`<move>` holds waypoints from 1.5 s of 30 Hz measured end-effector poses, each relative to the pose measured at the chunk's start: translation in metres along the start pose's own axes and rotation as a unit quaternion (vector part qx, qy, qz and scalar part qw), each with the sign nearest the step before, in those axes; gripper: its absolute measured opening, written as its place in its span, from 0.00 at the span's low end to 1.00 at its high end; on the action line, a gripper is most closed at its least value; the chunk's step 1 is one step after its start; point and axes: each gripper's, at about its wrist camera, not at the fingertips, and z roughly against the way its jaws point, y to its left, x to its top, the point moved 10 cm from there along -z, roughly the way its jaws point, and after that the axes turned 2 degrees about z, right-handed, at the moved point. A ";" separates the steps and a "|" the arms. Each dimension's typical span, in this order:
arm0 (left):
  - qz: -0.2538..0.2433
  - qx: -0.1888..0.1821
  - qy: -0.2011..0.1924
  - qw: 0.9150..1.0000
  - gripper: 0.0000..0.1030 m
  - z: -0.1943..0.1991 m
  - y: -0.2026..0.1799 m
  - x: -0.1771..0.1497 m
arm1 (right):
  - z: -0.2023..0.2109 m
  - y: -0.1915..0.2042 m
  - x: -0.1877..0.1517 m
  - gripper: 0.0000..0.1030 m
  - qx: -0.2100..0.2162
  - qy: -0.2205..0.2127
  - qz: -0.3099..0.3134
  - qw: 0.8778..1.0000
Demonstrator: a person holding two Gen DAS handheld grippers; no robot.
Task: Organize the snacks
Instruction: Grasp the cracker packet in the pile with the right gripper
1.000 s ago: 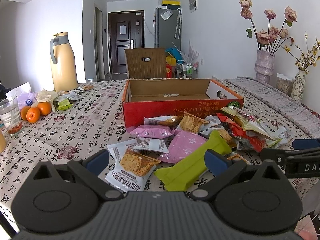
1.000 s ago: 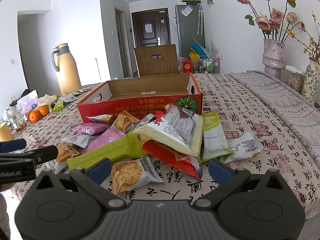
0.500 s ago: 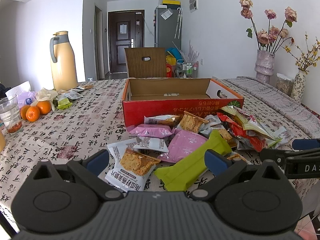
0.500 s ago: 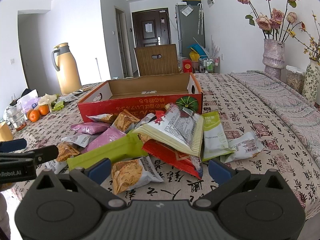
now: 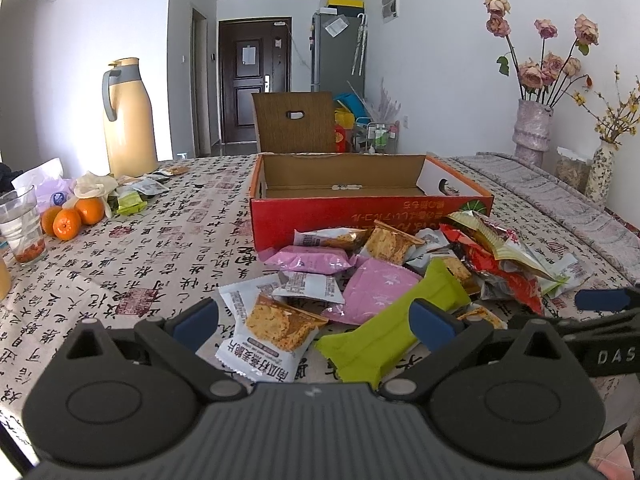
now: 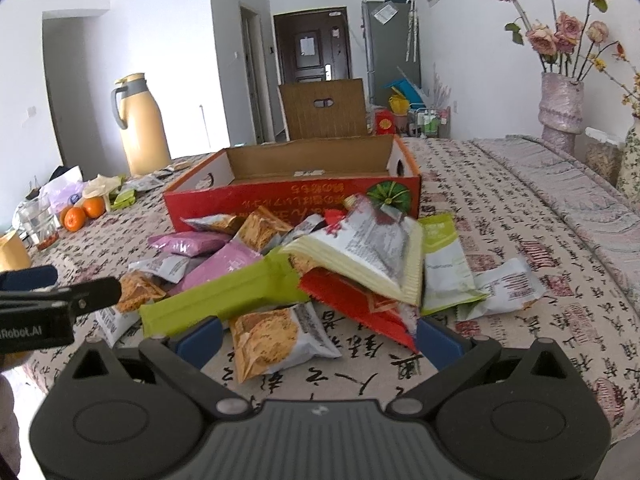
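Left gripper (image 5: 314, 318) and right gripper (image 6: 318, 334), both spread wide and empty, hover at the near edge of the snack pile (image 6: 304, 264), apparently poised for a first pick. Crinkled foil and plastic packets overlap loosely. Beyond stands an empty, shallow red cardboard box (image 5: 368, 216), the likely destination.

A heap of snack packets (image 5: 372, 276) lies on the patterned tablecloth (image 5: 160, 248) just ahead of the left gripper (image 5: 314, 318). Behind the heap stands the open red cardboard box (image 5: 368, 216). Far left sit three oranges (image 5: 72, 216) beside a glass (image 5: 22, 224); a tall yellow thermos jug (image 5: 128, 120) stands behind them.
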 end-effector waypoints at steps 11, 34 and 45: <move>0.017 0.009 0.010 1.000 1.00 -0.007 0.017 -0.005 | -0.035 0.030 -0.011 0.80 0.027 0.037 0.051 0.998; 0.033 0.015 0.024 0.999 1.00 -0.013 0.029 -0.010 | -0.039 0.028 -0.005 0.16 0.034 0.013 0.057 0.998; 0.017 0.038 0.044 0.998 1.00 -0.031 0.045 -0.008 | 0.004 0.035 0.024 0.15 0.045 -0.055 0.064 0.995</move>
